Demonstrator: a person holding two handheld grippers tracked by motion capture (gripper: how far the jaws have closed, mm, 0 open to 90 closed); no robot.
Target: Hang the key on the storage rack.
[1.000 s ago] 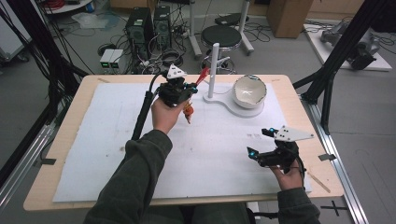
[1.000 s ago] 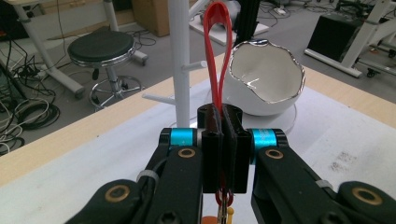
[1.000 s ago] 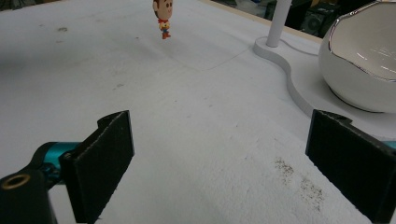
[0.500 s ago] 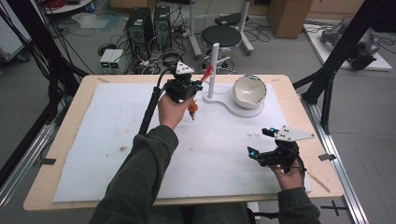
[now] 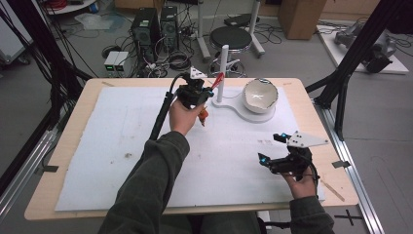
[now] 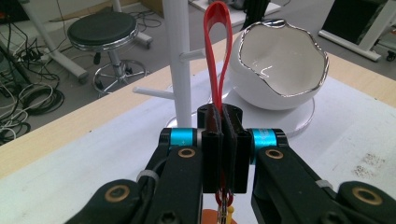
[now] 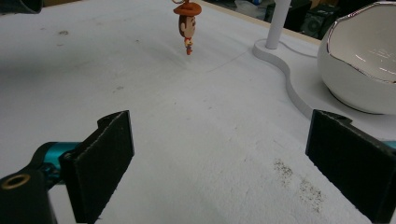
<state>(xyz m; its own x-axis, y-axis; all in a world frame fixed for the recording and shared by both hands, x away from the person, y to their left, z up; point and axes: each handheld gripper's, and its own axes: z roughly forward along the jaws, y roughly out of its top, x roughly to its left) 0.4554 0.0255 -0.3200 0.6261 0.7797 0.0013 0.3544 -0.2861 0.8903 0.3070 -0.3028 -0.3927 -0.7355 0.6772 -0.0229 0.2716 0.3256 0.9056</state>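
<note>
Progress toward the white stand (image 5: 223, 73) is seen at upper centre of the high view, where the left gripper (image 5: 207, 92), clamped on the red strap (image 6: 218, 56), has been carried closer, while the right gripper (image 5: 275, 147) gapes empty

1. Left gripper (image 6: 223, 135): black jaws, cyan collars, brass screws, black cable.
2. Right gripper (image 5: 272, 148): black, cyan accents, grey three-cornered plate.
3. Sleeves (image 5: 151, 180): dark olive green.
</note>
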